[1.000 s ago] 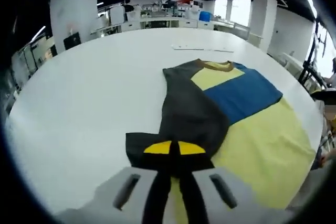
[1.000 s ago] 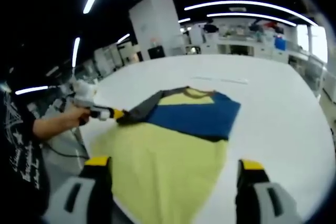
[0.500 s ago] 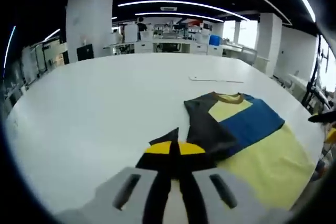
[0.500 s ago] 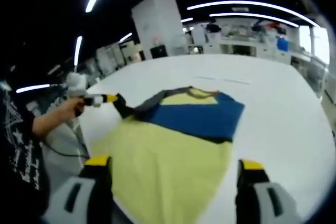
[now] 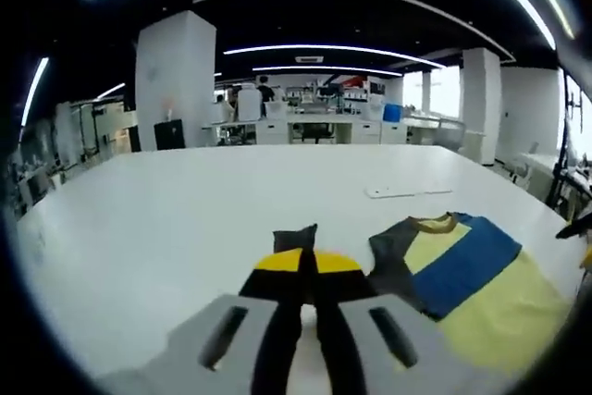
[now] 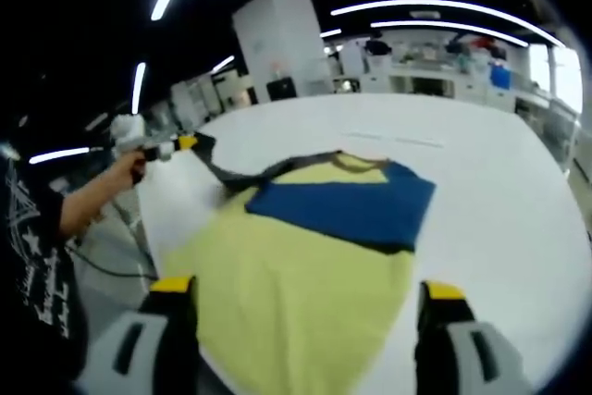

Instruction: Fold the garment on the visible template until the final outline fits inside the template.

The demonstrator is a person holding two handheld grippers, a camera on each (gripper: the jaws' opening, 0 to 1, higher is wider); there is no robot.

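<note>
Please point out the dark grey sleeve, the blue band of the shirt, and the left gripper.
dark grey sleeve [image 6: 242, 177], right gripper view, on its stretched middle.
blue band of the yellow shirt [image 6: 347, 209], right gripper view, on its centre.
left gripper [image 5: 301, 261], left gripper view, between its yellow fingertips.

Grippers: grey bodies, yellow-tipped black jaws, left gripper [image 5: 306, 262], right gripper [image 6: 301, 298]. Person: black T-shirt [image 6: 28, 256], white star print, short sleeve.

A large white table [image 6: 518, 201] held a yellow, blue & grey shirt [image 6: 314, 247], spread flat, w/ a thin white strip [image 5: 402, 191] just beyond it.
</note>
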